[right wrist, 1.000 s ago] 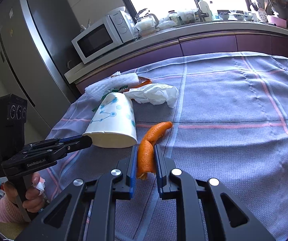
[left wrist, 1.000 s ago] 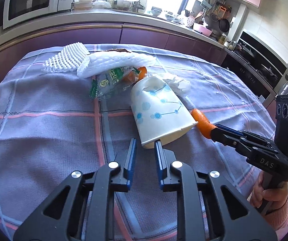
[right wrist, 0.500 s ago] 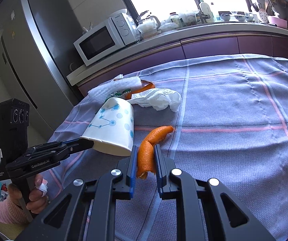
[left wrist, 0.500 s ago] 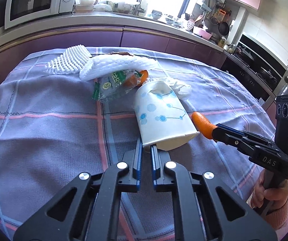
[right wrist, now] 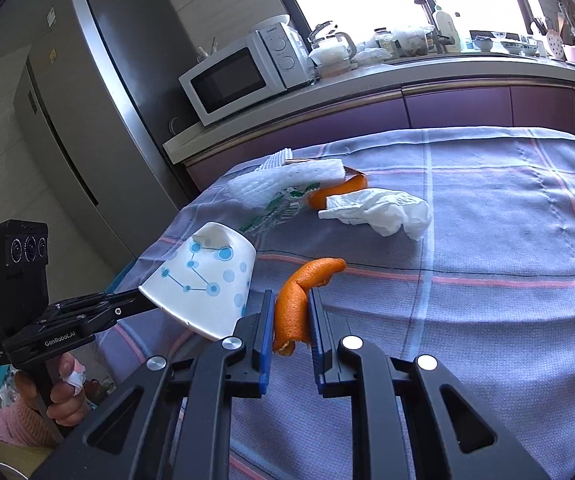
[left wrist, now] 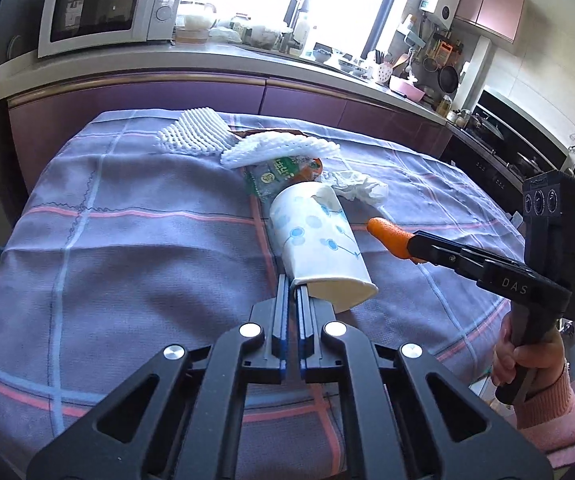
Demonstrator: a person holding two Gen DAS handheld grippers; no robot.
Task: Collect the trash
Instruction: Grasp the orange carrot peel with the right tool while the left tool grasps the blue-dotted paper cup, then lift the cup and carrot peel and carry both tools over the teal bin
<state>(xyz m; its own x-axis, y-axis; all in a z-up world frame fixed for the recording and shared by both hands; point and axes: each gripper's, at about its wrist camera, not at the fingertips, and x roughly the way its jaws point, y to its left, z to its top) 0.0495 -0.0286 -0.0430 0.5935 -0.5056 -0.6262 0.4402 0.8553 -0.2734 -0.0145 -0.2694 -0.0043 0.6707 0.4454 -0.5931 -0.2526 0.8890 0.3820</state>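
Observation:
My left gripper [left wrist: 294, 286] is shut on the rim of a white paper cup with blue dots [left wrist: 319, 240] and holds it tilted above the table, mouth toward me. The cup also shows in the right wrist view [right wrist: 203, 280]. My right gripper [right wrist: 291, 300] is shut on a curled orange peel [right wrist: 299, 300] and holds it just right of the cup. The peel's tip shows in the left wrist view [left wrist: 387, 234]. On the cloth behind lie a crumpled white tissue [right wrist: 383, 210], white foam fruit nets [left wrist: 271, 146], a green printed wrapper [left wrist: 277, 172] and another orange peel [right wrist: 339, 190].
The table carries a lilac checked cloth [left wrist: 127, 248]. A purple counter with a microwave [left wrist: 107, 8] runs behind the table. A steel fridge [right wrist: 99, 92] stands at the table's far left corner. Ovens [left wrist: 527, 152] line the right side.
My left gripper closed on the cup's rim and lifted the cup off the cloth. My right gripper rose a little with the orange peel in it.

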